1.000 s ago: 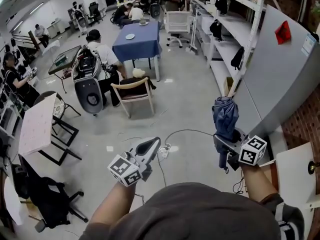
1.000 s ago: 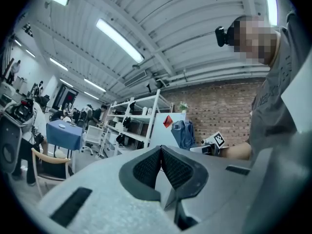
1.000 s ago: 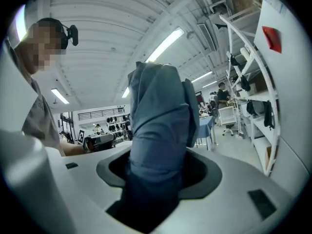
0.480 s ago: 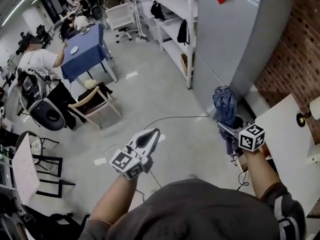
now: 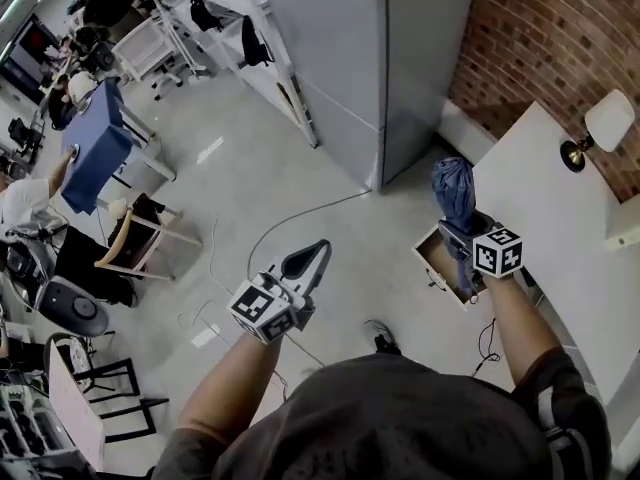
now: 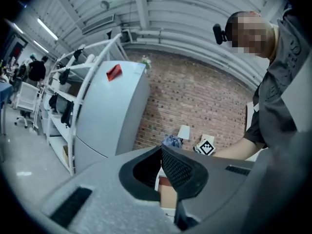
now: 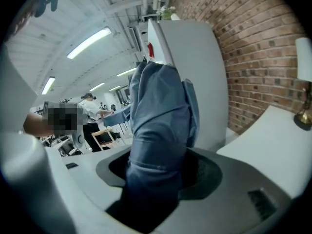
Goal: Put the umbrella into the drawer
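The folded blue umbrella (image 5: 455,192) stands upright in my right gripper (image 5: 459,236), which is shut on its lower part; in the right gripper view the blue fabric (image 7: 161,126) fills the space between the jaws. The umbrella's handle end hangs over an open drawer (image 5: 431,265) with a brown inside, pulled out of the white desk (image 5: 560,238). My left gripper (image 5: 306,262) hovers over the floor left of the drawer, its jaws shut and holding nothing. From the left gripper view, its jaw tips (image 6: 161,149) meet, with the umbrella (image 6: 171,141) and the drawer (image 6: 168,199) beyond.
A tall grey cabinet (image 5: 370,58) stands against the brick wall (image 5: 560,38), just behind the drawer. A lamp (image 5: 603,126) sits on the desk top. A cable (image 5: 290,218) trails across the floor. A wooden chair (image 5: 140,243) and a blue table (image 5: 95,143) are far left.
The view has swung right, from the open room to the brick wall and white desk. Both grippers travelled with it, and the umbrella now hangs over the open drawer.
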{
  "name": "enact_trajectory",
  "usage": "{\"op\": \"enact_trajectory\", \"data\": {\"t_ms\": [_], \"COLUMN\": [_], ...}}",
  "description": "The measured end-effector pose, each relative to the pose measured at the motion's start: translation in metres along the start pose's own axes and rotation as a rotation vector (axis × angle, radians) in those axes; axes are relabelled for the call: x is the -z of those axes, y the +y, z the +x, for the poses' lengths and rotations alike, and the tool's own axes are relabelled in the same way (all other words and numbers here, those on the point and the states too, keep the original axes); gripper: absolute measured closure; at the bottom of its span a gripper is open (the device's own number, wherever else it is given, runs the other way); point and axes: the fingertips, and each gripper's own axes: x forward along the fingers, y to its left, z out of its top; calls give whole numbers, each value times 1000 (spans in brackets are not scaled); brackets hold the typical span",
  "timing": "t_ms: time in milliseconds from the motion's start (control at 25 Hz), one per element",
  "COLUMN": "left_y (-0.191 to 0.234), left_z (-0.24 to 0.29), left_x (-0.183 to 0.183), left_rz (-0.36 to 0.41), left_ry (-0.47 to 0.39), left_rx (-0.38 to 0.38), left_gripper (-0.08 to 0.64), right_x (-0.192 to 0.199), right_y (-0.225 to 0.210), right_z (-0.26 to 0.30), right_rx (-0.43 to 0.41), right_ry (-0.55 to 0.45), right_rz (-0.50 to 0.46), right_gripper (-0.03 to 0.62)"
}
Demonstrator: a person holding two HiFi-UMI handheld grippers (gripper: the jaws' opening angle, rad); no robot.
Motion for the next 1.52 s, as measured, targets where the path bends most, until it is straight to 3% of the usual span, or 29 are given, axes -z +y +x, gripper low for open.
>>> {"op": "enact_trajectory", "data": {"t_ms": [240, 600, 1040, 1520], "left_y": [-20, -37, -21, -7], "left_z": [91, 161, 196, 192], "left_x": [46, 123, 219, 260], "left_rz": [-23, -71, -93, -129], "left_ry": [107, 224, 282, 337], "left_rx": [96, 202, 224, 227], "left_gripper": [557, 557, 557, 557], "right_x": [74, 178, 292, 344], "right_y": [-83, -123, -189, -239], "right_z": [-3, 26, 73, 103], "right_rx": [88, 111, 228, 350], "right_ry": [63, 197, 257, 356], "right_rz": [77, 100, 267, 266], "right_gripper": [337, 337, 337, 337]}}
